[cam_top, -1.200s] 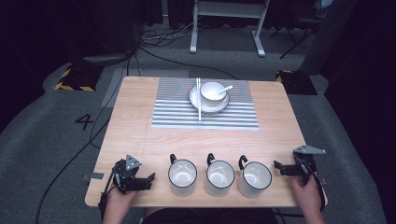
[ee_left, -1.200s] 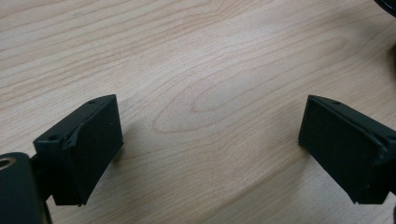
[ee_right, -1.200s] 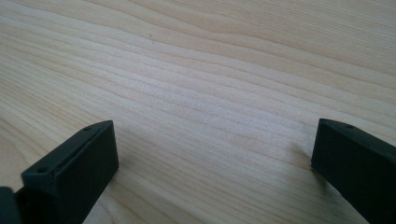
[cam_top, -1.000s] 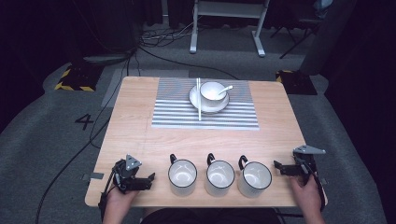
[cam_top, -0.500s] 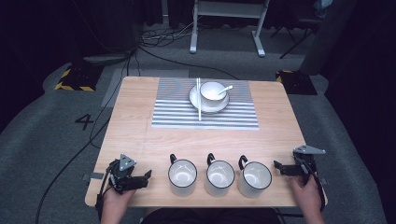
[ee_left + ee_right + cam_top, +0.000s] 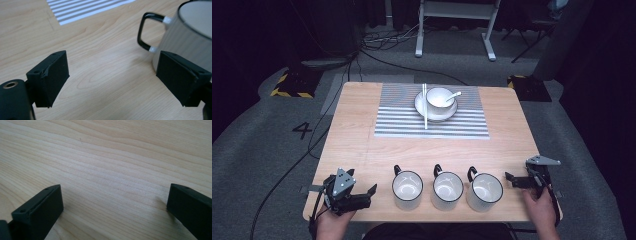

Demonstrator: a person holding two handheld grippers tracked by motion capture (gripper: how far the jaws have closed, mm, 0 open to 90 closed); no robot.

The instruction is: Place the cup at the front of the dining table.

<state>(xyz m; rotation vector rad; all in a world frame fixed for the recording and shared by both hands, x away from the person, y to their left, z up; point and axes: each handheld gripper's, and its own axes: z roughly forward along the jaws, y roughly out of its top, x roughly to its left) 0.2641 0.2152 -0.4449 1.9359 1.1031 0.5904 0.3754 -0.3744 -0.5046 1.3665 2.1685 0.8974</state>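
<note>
Left gripper [image 6: 362,196] rests at the near left corner of the table [image 6: 357,135], jaws spread wide and empty, aimed at the left mug [image 6: 407,189]. In the left gripper view this mug [image 6: 190,37] sits just beyond the right-hand jaw, its black handle [image 6: 144,31] turned toward the far side of the table, bare wood between the jaws. Right gripper [image 6: 518,181] lies to the right of the right mug [image 6: 484,191], jaws likewise parted and holding nothing; its own view looks along bare wood [image 6: 105,170].

Step in hand, as judged: approach and grasp of the left mug by the left gripper. To do it well, the gripper would be brought round so that one jaw passes inside the rim and the other outside the wall, or both jaws straddle the handle loop; closure should come only once the jaws are square to the part seized, since a glazed wall would likely slip under a skewed pinch. A lift straight up would keep it off its neighbour.

Surroundings: the middle mug [image 6: 448,188] stands close beside the left mug, leaving little room on that side, so entry from the open left is the freer path. Farther from the left mug, well apart, a striped mat [image 6: 397,125] carries a plate [image 6: 421,107] with a bowl [image 6: 439,98], a spoon [image 6: 453,94] in it, and chopsticks [image 6: 425,117] alongside. None of these obstructs the reach.
</note>
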